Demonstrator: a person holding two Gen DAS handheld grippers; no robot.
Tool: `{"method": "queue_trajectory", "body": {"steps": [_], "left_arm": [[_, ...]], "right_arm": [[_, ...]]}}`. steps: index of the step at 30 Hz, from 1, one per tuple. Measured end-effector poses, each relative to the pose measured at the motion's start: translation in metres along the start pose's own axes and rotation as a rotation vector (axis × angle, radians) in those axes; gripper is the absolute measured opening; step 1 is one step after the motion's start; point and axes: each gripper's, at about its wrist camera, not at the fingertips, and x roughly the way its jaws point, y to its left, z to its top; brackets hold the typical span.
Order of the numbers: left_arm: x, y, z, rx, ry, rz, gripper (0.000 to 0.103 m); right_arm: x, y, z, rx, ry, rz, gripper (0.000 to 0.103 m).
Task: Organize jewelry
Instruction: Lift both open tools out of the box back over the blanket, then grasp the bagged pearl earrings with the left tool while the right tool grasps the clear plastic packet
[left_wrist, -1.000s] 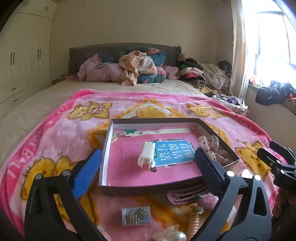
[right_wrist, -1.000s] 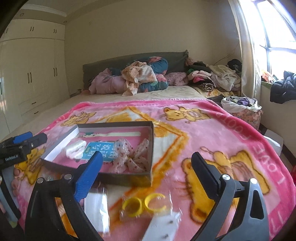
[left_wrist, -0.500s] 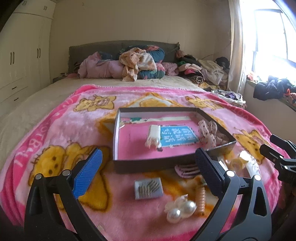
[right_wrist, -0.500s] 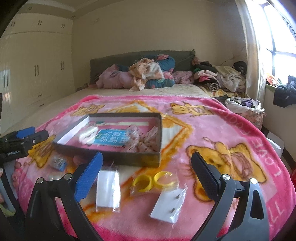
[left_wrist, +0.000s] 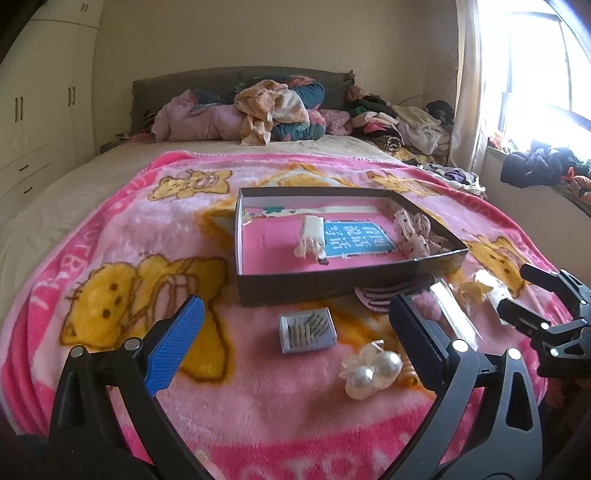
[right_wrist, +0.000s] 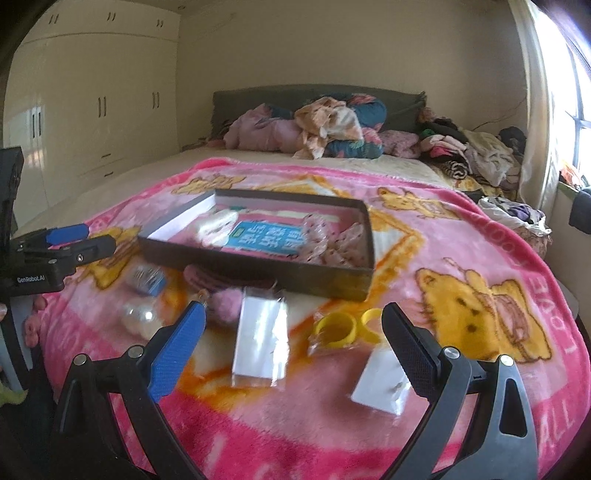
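Hovering with both tools spread and empty, you have the pearl hair clip low and right of centre, just inside your left tool, nearer than your right tool, with the box above it.

— What sort of place is this?
— A home bedroom: a bed under a pink bear blanket, clothes heaped at its headboard, built-in wardrobes, a curtained window.
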Motion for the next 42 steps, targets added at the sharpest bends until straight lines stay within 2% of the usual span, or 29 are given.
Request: {"method": "queue_trajectory", "body": {"steps": [7,17,27,34,37,42], "left_arm": [[0.005,0.001,-0.016,-0.02,0.058,-0.032,0.091],[0.016,-0.003,-0.029,-0.027,0.108,-0.077,0.091],[0.03,-0.018,-0.036,-0.011,0.159,-0.146,0.091],[0.045,-0.031,-0.044,-0.014,0.207,-0.192,0.077],[0.05,-0.036,-0.044,-0.03,0.215,-0.205,0.072],[0.051,-0.041,-0.044,-0.036,0.216,-0.221,0.063]], "right_arm": [[0.013,0.005,-0.009,-0.004,0.048,0.034,0.093],[0.03,0.011,-0.021,-0.017,0.109,0.076,0.076],[0.056,0.003,-0.026,0.042,0.183,0.134,0.056],[0.065,-0.002,-0.026,0.069,0.192,0.151,0.049],[0.067,-0.006,-0.027,0.088,0.195,0.156,0.041],[0.065,-0.009,-0.027,0.103,0.189,0.169,0.04]]}}
